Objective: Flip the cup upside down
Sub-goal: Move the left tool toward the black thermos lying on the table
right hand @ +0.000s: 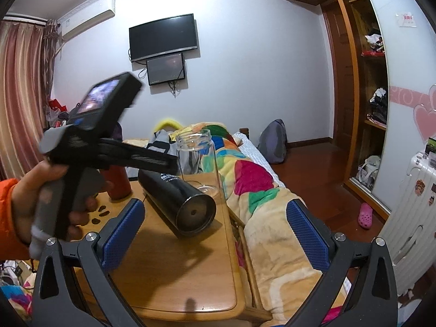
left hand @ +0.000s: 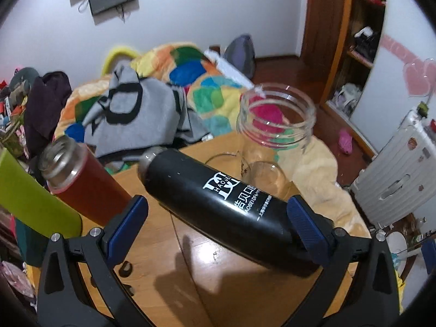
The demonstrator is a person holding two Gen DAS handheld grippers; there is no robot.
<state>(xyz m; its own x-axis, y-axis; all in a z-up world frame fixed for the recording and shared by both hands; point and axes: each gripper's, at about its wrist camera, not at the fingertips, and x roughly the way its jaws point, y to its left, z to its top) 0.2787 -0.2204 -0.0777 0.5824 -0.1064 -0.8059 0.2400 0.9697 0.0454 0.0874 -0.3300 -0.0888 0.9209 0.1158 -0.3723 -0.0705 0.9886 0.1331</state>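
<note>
Black cup (left hand: pixel 234 207) sits tilted, clamped in the left gripper (left hand: pixel 218 229), right gripper (right hand: pixel 218 234) empty with fingers apart, so roll slowly, clear of the jar (left hand: pixel 275 136) at 1 o'clock.

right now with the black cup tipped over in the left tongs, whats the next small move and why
Probably keep rolling the left tongs until the black cup is fully inverted, then lower it. It is clamped near its base and lies roughly on its side above the table, so the flip looks only half done. Mind the glass jar and red bottle standing close by. The right tongs are open and hold nothing.
</note>
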